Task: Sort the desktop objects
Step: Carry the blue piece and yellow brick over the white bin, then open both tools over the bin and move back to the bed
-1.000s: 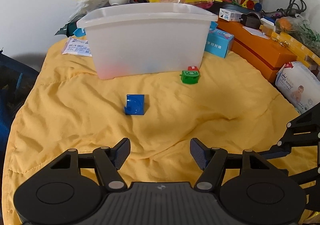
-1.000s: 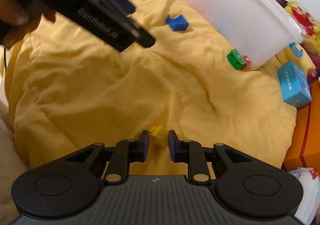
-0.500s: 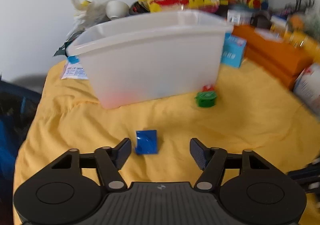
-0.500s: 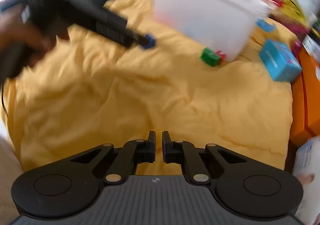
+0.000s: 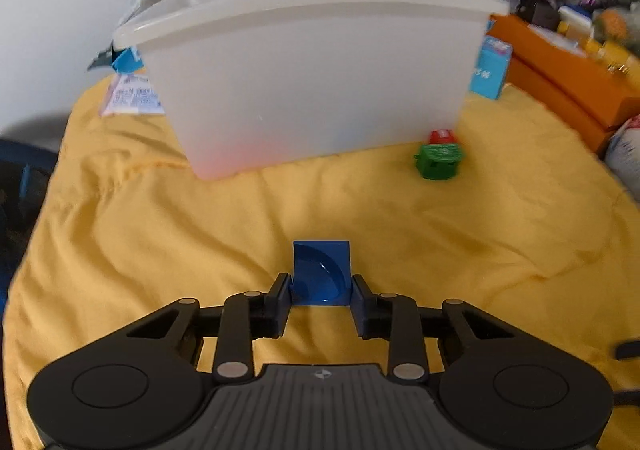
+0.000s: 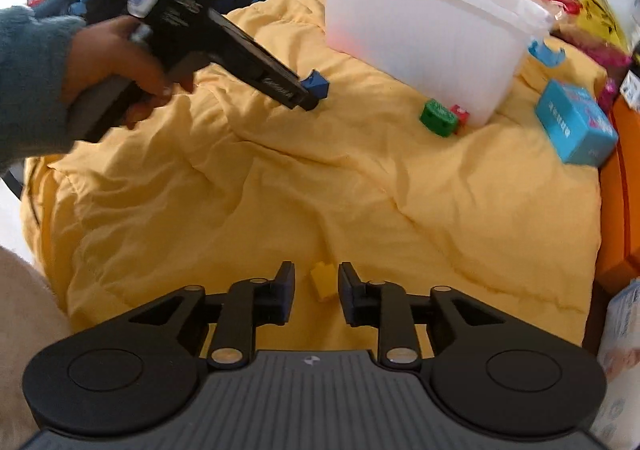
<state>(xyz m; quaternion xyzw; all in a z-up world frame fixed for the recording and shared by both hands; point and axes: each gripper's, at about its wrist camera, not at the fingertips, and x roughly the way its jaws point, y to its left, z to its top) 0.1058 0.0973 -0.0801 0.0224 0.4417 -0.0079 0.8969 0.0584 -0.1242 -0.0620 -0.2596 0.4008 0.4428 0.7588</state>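
My left gripper (image 5: 321,285) is shut on a blue block (image 5: 321,272) on the yellow cloth (image 5: 160,234); both pads touch its sides. It also shows in the right wrist view (image 6: 316,84) at the tip of the left gripper (image 6: 306,98). My right gripper (image 6: 317,284) is open, with a small yellow block (image 6: 323,282) lying on the cloth between its fingers, not touched. A green block (image 5: 438,161) and a red block (image 5: 441,137) lie by the right front corner of the white plastic bin (image 5: 312,66).
A blue carton (image 6: 576,126) and orange boxes (image 5: 568,66) stand to the right of the bin. Bags and clutter pile up behind the bin. A white wipes pack (image 6: 620,354) is at the far right. A dark bag (image 5: 16,186) is on the left.
My left gripper moved forward over the blue block and closed on it. My right gripper was nearly shut half a second ago and now stands open around the yellow block.
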